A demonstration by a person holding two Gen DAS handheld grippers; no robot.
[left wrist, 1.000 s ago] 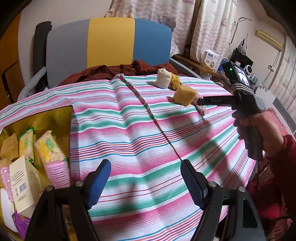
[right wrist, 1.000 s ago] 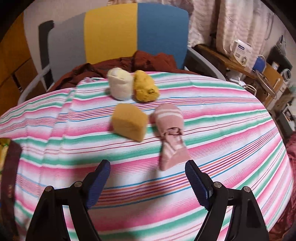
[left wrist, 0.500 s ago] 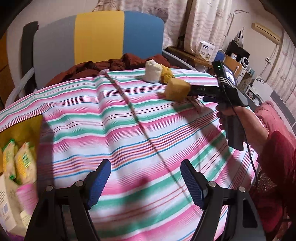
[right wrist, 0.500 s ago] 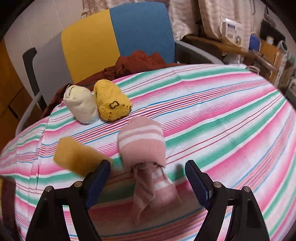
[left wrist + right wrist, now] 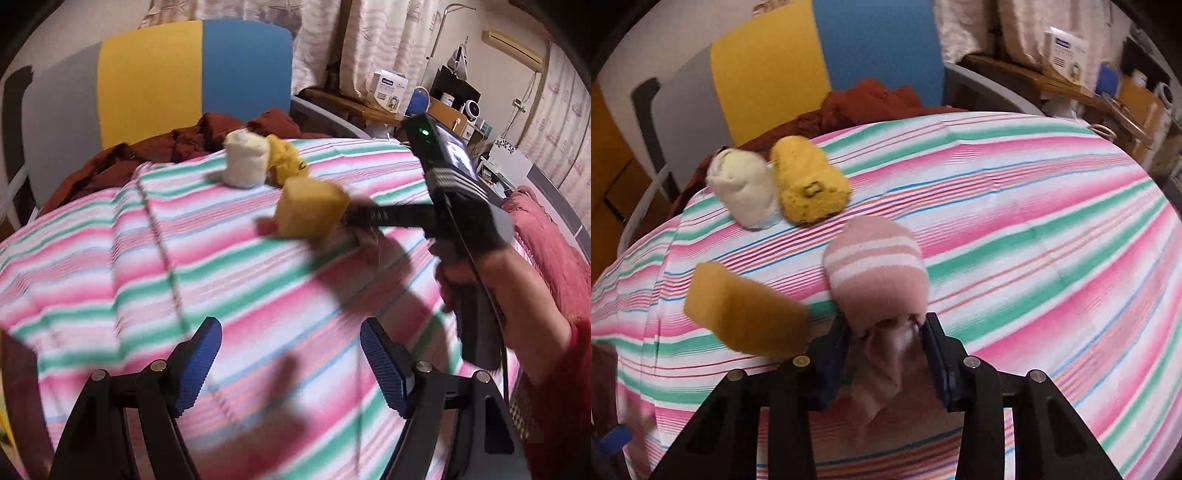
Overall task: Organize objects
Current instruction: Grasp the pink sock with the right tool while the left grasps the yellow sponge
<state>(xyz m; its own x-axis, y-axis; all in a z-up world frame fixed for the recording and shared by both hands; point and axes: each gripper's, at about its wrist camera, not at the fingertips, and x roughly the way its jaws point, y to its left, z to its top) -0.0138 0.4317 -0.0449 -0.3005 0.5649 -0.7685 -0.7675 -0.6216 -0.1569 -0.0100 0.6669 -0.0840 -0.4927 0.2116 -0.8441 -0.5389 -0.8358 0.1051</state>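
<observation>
Between the right hand-held gripper's [image 5: 886, 349] clamped fingers, pink sock [image 5: 877, 275] points away.

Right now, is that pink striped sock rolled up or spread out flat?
Mostly rolled: the pink striped sock forms a rounded bundle, with a loose tail hanging toward the camera. The right hand-held gripper has its pads closed on the bundle's near end.
</observation>
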